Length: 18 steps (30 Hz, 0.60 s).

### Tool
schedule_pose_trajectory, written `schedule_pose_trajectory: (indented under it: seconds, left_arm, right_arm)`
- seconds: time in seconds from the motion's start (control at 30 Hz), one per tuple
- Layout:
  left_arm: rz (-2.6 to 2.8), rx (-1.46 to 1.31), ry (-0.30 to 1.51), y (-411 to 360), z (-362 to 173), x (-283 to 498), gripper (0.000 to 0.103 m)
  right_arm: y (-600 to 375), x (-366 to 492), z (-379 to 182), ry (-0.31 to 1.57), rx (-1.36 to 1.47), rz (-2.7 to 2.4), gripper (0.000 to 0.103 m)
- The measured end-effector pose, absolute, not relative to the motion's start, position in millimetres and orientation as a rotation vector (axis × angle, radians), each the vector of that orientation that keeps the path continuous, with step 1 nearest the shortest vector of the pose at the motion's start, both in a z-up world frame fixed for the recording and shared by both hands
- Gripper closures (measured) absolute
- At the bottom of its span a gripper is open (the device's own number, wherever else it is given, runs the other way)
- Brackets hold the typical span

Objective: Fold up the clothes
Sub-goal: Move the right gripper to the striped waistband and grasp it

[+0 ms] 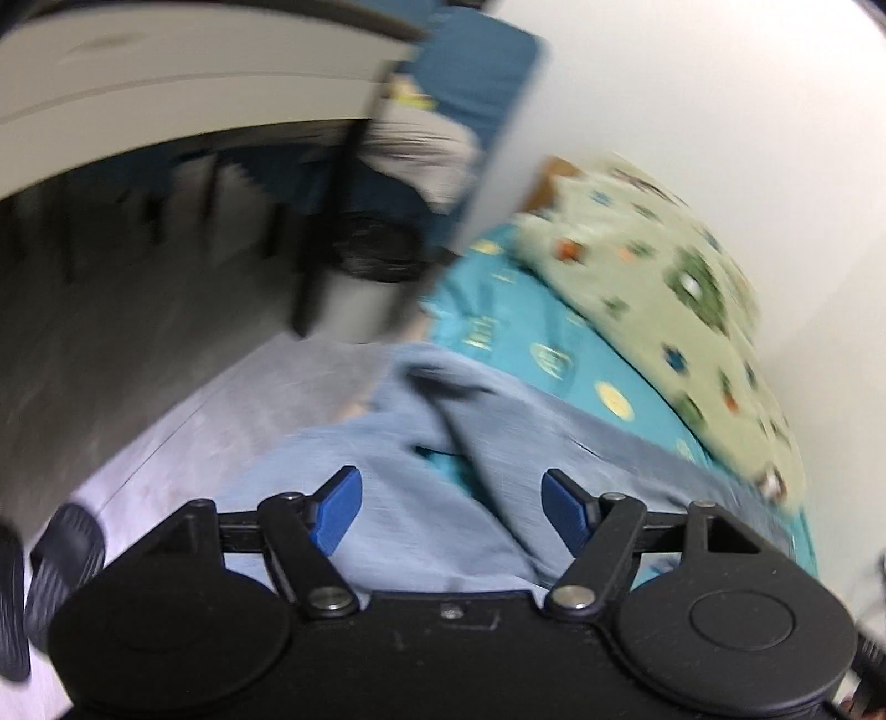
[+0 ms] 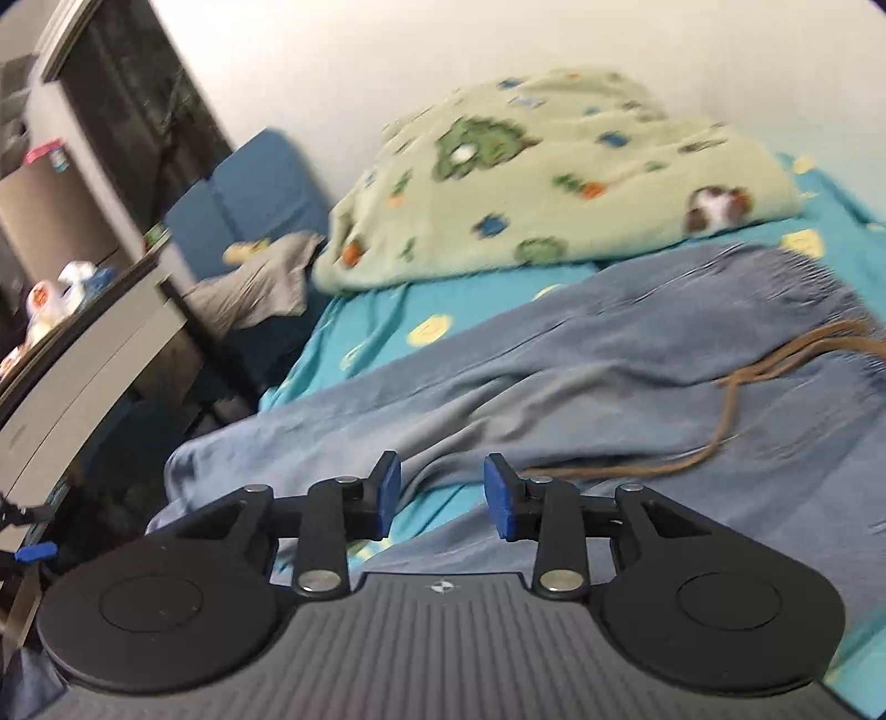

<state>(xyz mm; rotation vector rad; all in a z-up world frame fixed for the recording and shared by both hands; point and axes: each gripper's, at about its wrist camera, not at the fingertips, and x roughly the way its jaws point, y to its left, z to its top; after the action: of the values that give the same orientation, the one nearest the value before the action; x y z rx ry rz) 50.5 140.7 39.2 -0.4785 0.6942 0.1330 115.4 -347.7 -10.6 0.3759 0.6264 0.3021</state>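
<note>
Right wrist view, nearest first: the right gripper (image 2: 441,495) hovers over the near edge of the trousers (image 2: 554,376), its blue pads (image 2: 387,493) parted with only air and the sheet (image 2: 387,321) showing between them, so it holds nothing. Left wrist view shows the left gripper (image 1: 451,512) with its pads (image 1: 339,507) set wider still, empty as well, above the same trousers (image 1: 398,498) near the side of the bed where the floor (image 1: 194,410) begins. The trousers are blue-grey, spread across the teal sheet (image 1: 554,354) with the legs running toward the left of the right view and a gathered waistband at its right, from which a brown cord (image 2: 736,399) trails loose over the cloth. They look light, soft and limp, creased into long ridges; they would sag and drag rather than keep any shape, and thin fabric could slip from a shallow pinch. A sound hold would likely be on doubled cloth, at the waistband or a leg hem, one gripper to each corner, with the cord kept clear of the pads so it does not tangle into the fold. Beyond the trousers lies a green patterned blanket (image 2: 554,177) heaped against the white wall (image 2: 498,50). Farther left stand a blue cushion (image 2: 260,188) with grey cloth (image 2: 260,288) beside it, and a desk (image 2: 94,354) with blurred clutter.
</note>
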Motion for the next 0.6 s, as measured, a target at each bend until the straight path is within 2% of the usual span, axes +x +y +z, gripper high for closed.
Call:
schedule_pose_trajectory:
  seconds: [0.07,0.4,0.47,0.53,0.6]
  left_arm:
    - [0.077,-0.439,0.702,113.1,36.0,60.3,0.034]
    - [-0.116,-0.268,0.746,-4.3,10.3,122.7,0.034]
    - [-0.137,-0.245,0.767,-21.2,-1.0,131.8,0.034]
    - [-0.143,-0.206,0.775,-35.7,-10.8,134.7,0.034]
    - [-0.163,-0.18,0.78,-46.4,-19.6,136.6,0.034]
  right_arm:
    - [-360.6,114.2,-9.1,0.604,0.369,0.245,0.06]
    - [-447.6,114.1,-12.5,0.531,0.465,-0.079,0.059]
    - [-473.4,113.2,-18.6,0.518,0.51,-0.179,0.057]
    - [-502.2,109.4,-29.8,0.512,0.598,-0.304,0.051]
    - [-531.1,102.2,-43.7,0.508,0.709,-0.404,0.05]
